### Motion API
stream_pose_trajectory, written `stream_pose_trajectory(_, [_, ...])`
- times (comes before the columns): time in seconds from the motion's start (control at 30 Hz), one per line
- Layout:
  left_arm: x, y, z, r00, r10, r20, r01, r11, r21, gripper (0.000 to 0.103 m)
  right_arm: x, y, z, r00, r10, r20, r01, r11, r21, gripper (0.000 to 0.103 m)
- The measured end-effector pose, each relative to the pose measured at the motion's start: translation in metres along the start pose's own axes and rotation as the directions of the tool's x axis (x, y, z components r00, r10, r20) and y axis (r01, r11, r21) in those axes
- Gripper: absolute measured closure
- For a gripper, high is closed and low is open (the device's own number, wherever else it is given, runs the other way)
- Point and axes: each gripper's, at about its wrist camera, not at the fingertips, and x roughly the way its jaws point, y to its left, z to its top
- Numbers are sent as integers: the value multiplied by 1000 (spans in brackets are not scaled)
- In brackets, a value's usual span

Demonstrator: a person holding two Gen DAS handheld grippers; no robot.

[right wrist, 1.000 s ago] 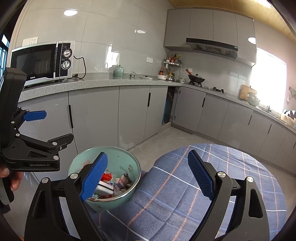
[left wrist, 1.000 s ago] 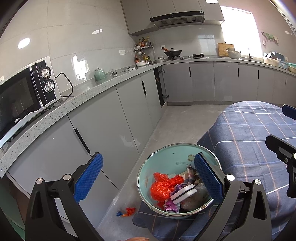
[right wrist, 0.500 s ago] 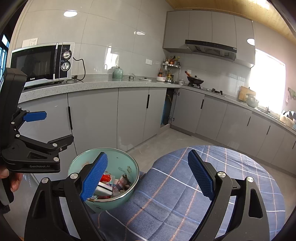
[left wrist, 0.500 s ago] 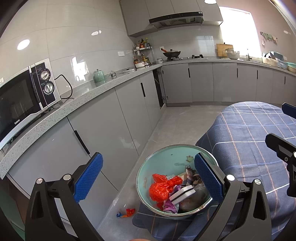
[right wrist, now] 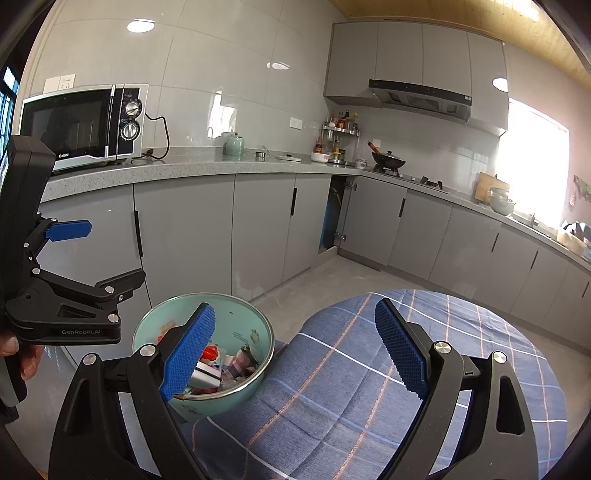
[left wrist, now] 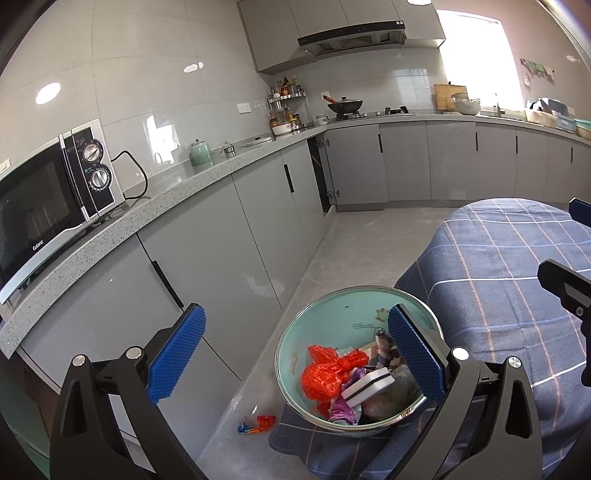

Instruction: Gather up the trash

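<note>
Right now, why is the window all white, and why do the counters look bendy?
In both wrist views the window is blown out by sunlight, hiding what is outside. The fisheye lenses bend the straight countertop into a curve, with dark corners round each picture. Ceiling lights glare as bright spots on the wall tiles. The bowl of trash looks sharp.

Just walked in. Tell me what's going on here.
A person is collecting trash with two handheld grippers. The left gripper and right gripper both hang open and empty above a mint-green bowl on the blue plaid tablecloth. The bowl already holds trash, including a red plastic bag. One orange wrapper lies on the floor beside the table.
</note>
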Motion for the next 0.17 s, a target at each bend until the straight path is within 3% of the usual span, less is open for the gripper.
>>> stream_pose_trajectory(0.17, [1, -1, -1, 1000, -15, -5, 15, 1000, 4, 6, -1, -11, -5, 1000, -19, -8, 19, 1000, 6, 14])
